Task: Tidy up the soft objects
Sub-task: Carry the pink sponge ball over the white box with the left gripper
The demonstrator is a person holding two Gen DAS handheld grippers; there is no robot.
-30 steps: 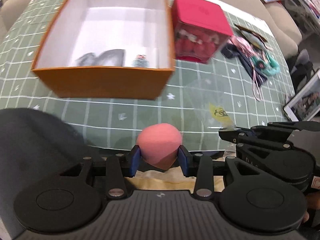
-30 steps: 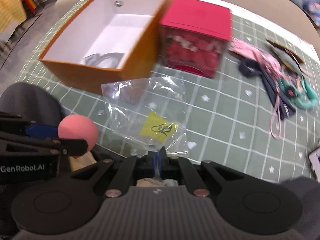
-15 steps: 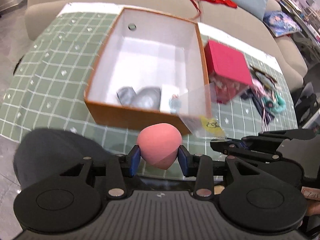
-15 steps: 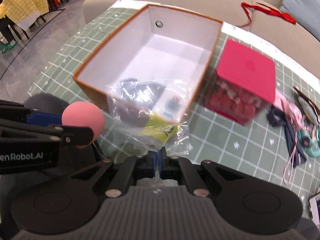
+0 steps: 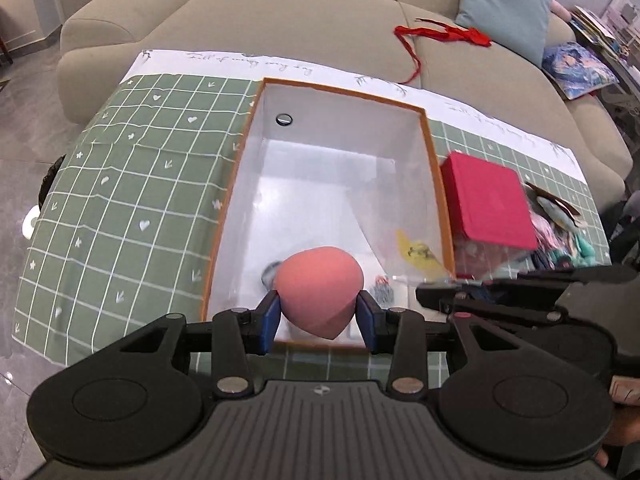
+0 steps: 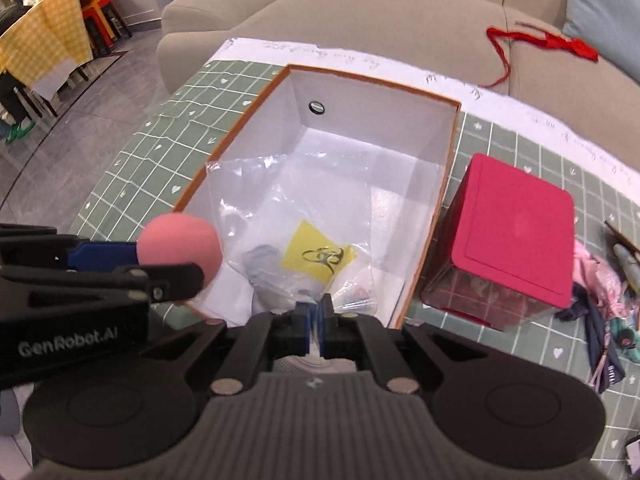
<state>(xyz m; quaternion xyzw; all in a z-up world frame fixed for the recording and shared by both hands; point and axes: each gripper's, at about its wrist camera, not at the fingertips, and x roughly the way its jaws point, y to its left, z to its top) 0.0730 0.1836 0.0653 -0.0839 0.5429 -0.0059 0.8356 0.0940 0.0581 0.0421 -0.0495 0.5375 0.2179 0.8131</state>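
My left gripper (image 5: 318,312) is shut on a pink egg-shaped sponge (image 5: 318,288) and holds it above the near end of the open orange box (image 5: 236,168). The sponge also shows in the right wrist view (image 6: 180,246). My right gripper (image 6: 316,314) is shut on the edge of a clear plastic bag (image 6: 288,208) with a yellow label (image 6: 318,256); the bag hangs over the box (image 6: 448,184). The bag shows at the right in the left wrist view (image 5: 416,248). Grey and small items lie on the box floor, partly hidden.
A red-lidded clear box (image 6: 516,240) stands right of the orange box. Hair ties and cords (image 6: 600,304) lie further right on the green checked cloth (image 5: 120,200). A beige sofa (image 5: 320,12) with a red ribbon (image 5: 440,36) is behind.
Both grippers have risen and moved forward over the orange box. The sponge and the bag now hang above its inside instead of in front of it.
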